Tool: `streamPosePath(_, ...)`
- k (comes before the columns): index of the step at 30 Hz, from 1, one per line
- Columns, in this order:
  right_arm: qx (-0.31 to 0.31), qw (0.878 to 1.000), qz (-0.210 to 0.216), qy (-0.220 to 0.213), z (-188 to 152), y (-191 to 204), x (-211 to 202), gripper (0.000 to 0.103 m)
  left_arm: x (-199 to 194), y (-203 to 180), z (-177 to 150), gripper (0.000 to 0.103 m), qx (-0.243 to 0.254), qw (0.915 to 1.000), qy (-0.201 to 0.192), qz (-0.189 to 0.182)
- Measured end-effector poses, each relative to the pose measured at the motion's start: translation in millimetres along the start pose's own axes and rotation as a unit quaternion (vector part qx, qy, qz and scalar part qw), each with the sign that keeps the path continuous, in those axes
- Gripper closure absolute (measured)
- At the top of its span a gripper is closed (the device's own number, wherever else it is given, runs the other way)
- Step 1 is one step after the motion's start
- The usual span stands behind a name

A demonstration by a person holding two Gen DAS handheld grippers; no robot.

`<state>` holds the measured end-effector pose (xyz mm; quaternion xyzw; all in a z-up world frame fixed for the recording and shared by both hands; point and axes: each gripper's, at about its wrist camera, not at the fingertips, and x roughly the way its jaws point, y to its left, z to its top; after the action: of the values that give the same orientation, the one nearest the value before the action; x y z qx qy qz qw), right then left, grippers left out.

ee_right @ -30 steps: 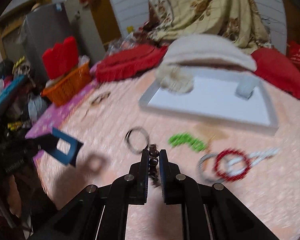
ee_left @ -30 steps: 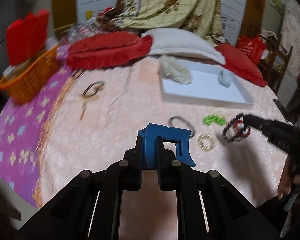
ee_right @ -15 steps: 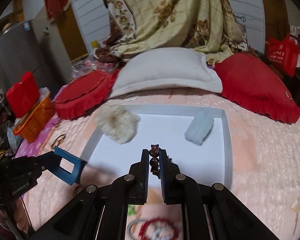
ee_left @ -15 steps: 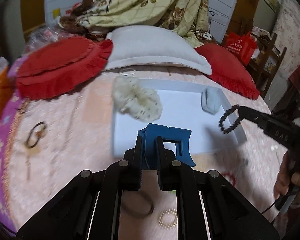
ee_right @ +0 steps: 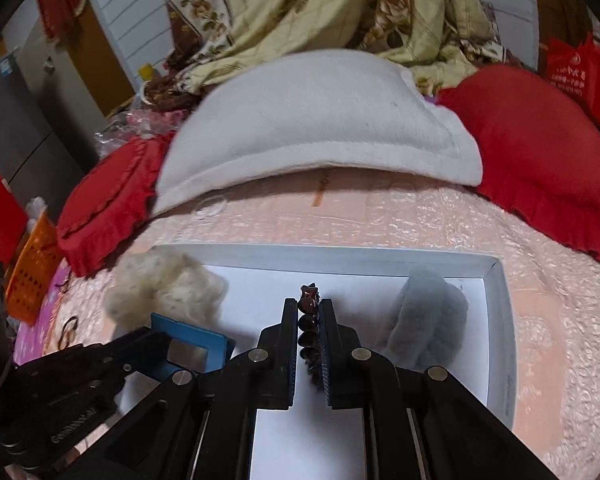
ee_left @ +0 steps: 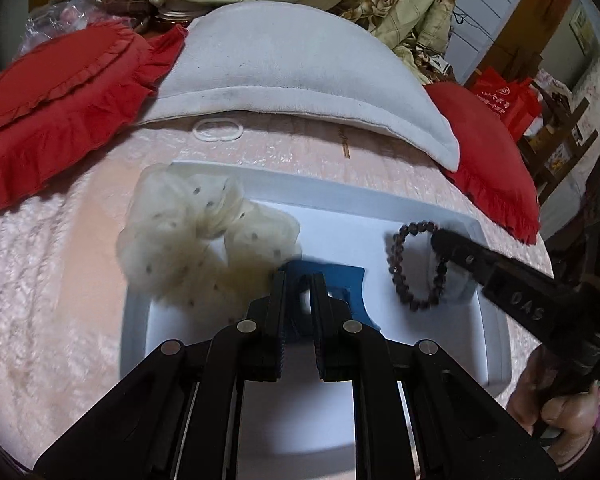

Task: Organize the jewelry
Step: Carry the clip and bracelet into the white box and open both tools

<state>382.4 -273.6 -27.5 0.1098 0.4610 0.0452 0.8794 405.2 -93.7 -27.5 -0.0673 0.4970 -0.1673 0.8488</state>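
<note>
My left gripper (ee_left: 299,280) is shut on a blue hair claw clip (ee_left: 342,282) and hangs over the white tray (ee_left: 134,320), just right of a cream dotted scrunchie (ee_left: 188,236). From the right wrist view the same clip (ee_right: 192,344) shows at lower left, beside the scrunchie (ee_right: 164,286). My right gripper (ee_right: 309,308) is shut on a dark beaded bracelet (ee_right: 309,320) over the tray (ee_right: 498,320). In the left wrist view the bracelet (ee_left: 404,276) dangles as a loop from the right gripper's tip (ee_left: 438,236). A pale blue scrunchie (ee_right: 428,320) lies at the tray's right end.
The tray sits on a pink bedspread (ee_left: 52,300). A white pillow (ee_left: 292,64) and red frilled cushions (ee_left: 60,96) (ee_right: 540,152) lie behind it. A white ring (ee_left: 218,130) rests near the pillow. An orange basket (ee_right: 32,276) stands far left. A person's hand (ee_left: 556,412) grips the right tool.
Both grippers have travelled across the bed to above the white tray, each keeping its hold. The loose jewelry on the bedspread has dropped out of view.
</note>
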Motion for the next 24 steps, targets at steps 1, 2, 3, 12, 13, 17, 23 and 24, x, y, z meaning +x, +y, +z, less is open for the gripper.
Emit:
streamPosePath(1,0.003,1.000,-0.006,0.004,0.1,-4.6,4.9,0.094,1.3,-0.8,1.4,0.093,0.001,1.0000,-0.002,-0.003)
streamPosePath(2,0.004,1.000,-0.010,0.007,-0.4,-7.9,8.2,0.094,2.8,-1.5,2.1,0.092,0.004,1.0000,-0.001,-0.005)
streamPosePath(3,0.006,1.000,-0.013,0.011,-1.3,-12.2,11.3,0.094,4.8,-3.5,2.3,0.092,0.008,0.9999,0.002,-0.008)
streamPosePath(12,-0.008,0.998,-0.059,0.016,-7.0,-19.1,11.0,0.074,-8.1,-13.3,-13.3,0.057,0.027,0.9996,-0.007,-0.005)
streamPosePath(13,-0.015,0.998,-0.066,0.008,-7.8,-16.2,6.4,0.070,-12.2,-13.4,-15.7,0.057,0.026,0.9996,-0.006,-0.006)
streamPosePath(17,-0.044,0.995,-0.090,-0.015,-13.9,-1.4,-15.0,0.068,-34.9,-12.9,-26.1,0.057,0.022,0.9996,-0.019,0.000)
streamPosePath(23,-0.079,0.989,-0.115,-0.042,-34.3,19.1,-54.9,0.068,-84.3,-8.5,-53.7,0.057,0.026,0.9978,-0.056,0.026)
streamPosePath(24,-0.083,0.988,-0.118,-0.045,-38.1,21.2,-60.5,0.068,-91.7,-7.3,-59.4,0.057,0.028,0.9973,-0.061,0.032)
